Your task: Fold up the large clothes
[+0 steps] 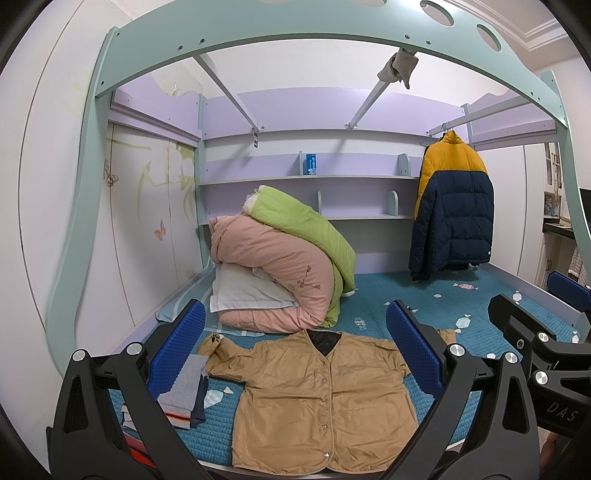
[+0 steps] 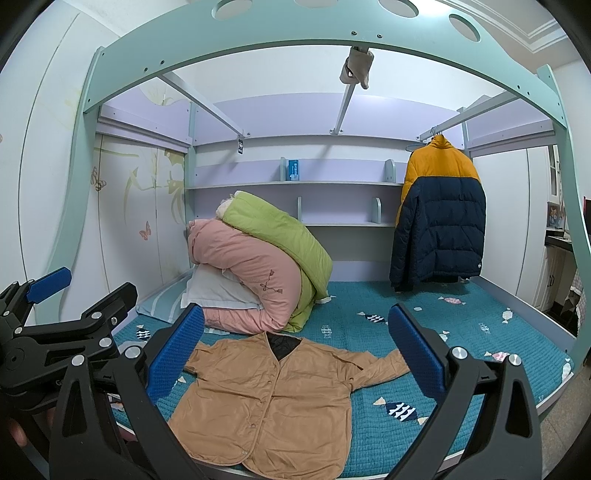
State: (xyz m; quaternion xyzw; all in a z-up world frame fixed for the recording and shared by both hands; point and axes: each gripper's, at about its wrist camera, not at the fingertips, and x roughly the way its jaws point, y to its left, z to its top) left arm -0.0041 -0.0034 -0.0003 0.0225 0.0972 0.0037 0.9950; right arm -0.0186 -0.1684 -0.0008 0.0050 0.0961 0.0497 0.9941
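A tan button-front jacket (image 1: pixel 314 398) lies flat, front up and sleeves spread, on the teal bedspread (image 1: pixel 424 295) at the bed's front edge. It also shows in the right wrist view (image 2: pixel 273 402). My left gripper (image 1: pixel 295 350) is open and empty, held above the jacket. My right gripper (image 2: pixel 295 350) is open and empty, also above the jacket. The right gripper shows at the right of the left wrist view (image 1: pixel 535 317), and the left gripper at the left of the right wrist view (image 2: pixel 85 295).
A pile of folded clothes (image 1: pixel 184 395) lies left of the jacket. Pink and green quilts (image 1: pixel 280 266) with a pillow are heaped at the back left. A yellow and navy puffer jacket (image 1: pixel 452 206) hangs at the back right. The bunk frame (image 1: pixel 295 22) arches overhead.
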